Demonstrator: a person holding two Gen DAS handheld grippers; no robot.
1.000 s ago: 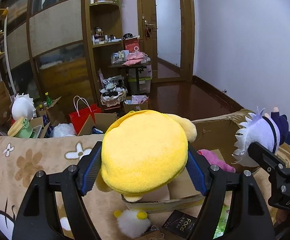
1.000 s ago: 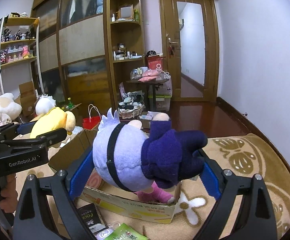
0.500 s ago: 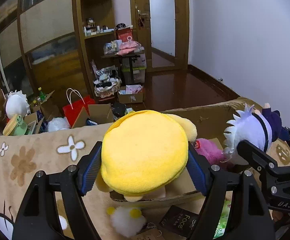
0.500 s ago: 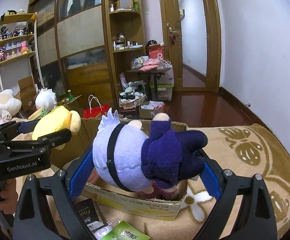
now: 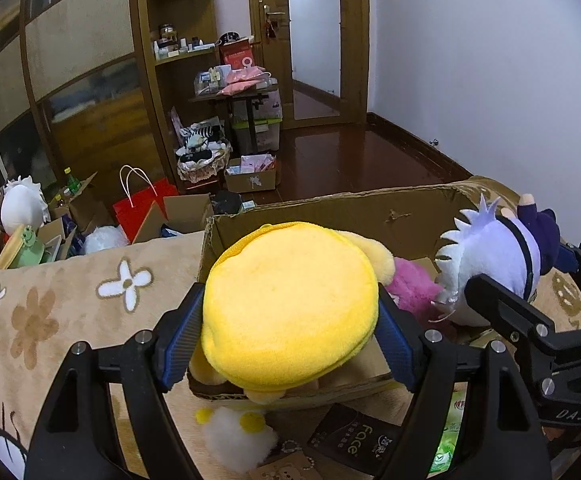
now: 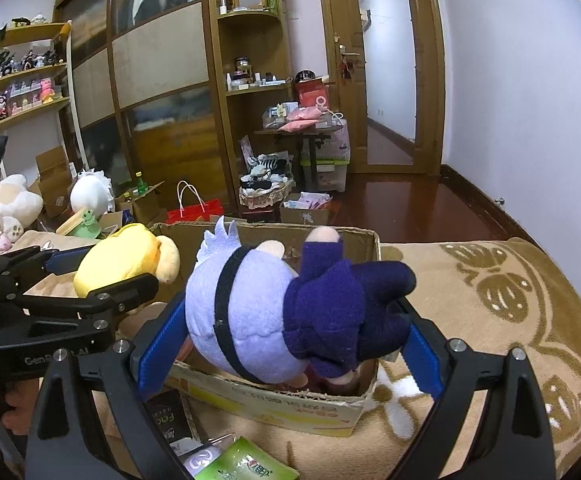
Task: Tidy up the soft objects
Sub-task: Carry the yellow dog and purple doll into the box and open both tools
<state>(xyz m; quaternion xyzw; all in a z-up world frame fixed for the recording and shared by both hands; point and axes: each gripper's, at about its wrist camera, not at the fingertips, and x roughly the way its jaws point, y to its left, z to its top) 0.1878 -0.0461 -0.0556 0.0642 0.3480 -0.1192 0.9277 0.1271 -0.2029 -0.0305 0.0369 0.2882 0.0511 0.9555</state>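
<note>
Yellow plush, clamped in the left gripper, now hangs lower over the cardboard box, which has risen around it. From the right wrist, the right gripper holds the purple-clad doll, likewise sunk above the box's near wall, so both look near release.

Brightness: moderate indoor light – white wall is the brightest area, wooden cabinets stay dim.
Glare: soft sheen on the dark floor and on the door's glass panel.
Shadows: soft, deepest inside the cardboard box and under the yellow plush.
Distortion: strong fisheye bend – door frames and shelves curve, black vignette fills the corners.
Sharpness: both views mostly sharp; no motion blur visible.
Colour: warm brownish cast.
</note>
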